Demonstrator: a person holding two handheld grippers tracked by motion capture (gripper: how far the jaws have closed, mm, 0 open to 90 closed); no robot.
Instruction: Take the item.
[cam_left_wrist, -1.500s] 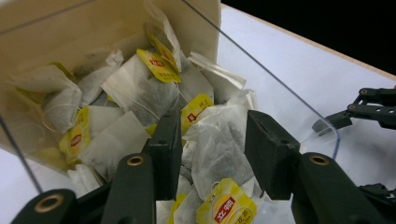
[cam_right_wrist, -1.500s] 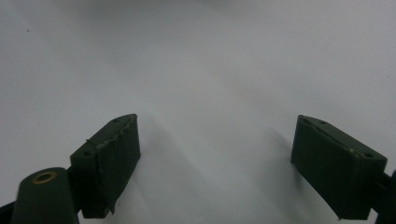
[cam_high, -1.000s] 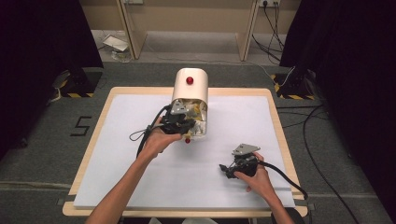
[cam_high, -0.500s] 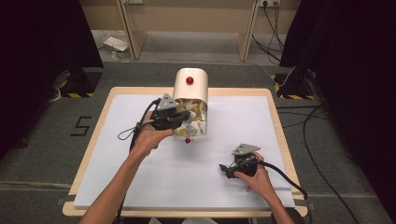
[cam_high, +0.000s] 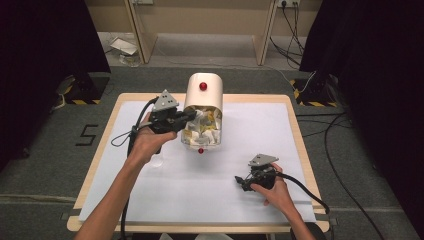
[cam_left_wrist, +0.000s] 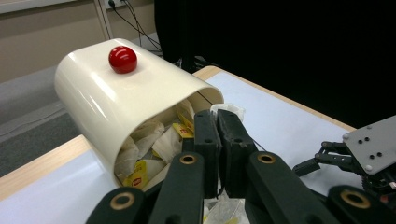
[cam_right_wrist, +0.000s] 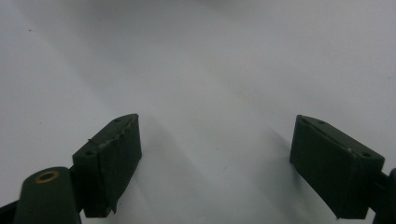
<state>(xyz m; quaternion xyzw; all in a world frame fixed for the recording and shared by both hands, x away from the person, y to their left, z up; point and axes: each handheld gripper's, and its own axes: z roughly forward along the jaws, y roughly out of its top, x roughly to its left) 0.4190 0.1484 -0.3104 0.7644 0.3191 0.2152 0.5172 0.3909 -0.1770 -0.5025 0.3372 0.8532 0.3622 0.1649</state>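
A cream box (cam_high: 204, 95) with a red knob (cam_high: 203, 86) on top lies on its side on the table, its open mouth full of tea bags (cam_high: 202, 129). My left gripper (cam_high: 191, 115) hovers at the left of that mouth, shut on a white tea bag (cam_left_wrist: 227, 110) whose thin string runs back toward the box (cam_left_wrist: 107, 93). The pads (cam_left_wrist: 207, 135) press together with paper showing above and below them. My right gripper (cam_high: 243, 183) rests on the table at the front right, open, its pads (cam_right_wrist: 112, 154) wide apart over bare white cover.
A small red ball (cam_high: 200, 150) sits just in front of the box mouth. The white table cover (cam_high: 260, 130) has a wooden rim (cam_high: 295, 145). Cables trail from both grippers, one off the table's right front. Dark curtains stand at both sides.
My left gripper has lifted and drawn back to the left, away from the box's mouth, still shut. The right hand has stayed where it was.
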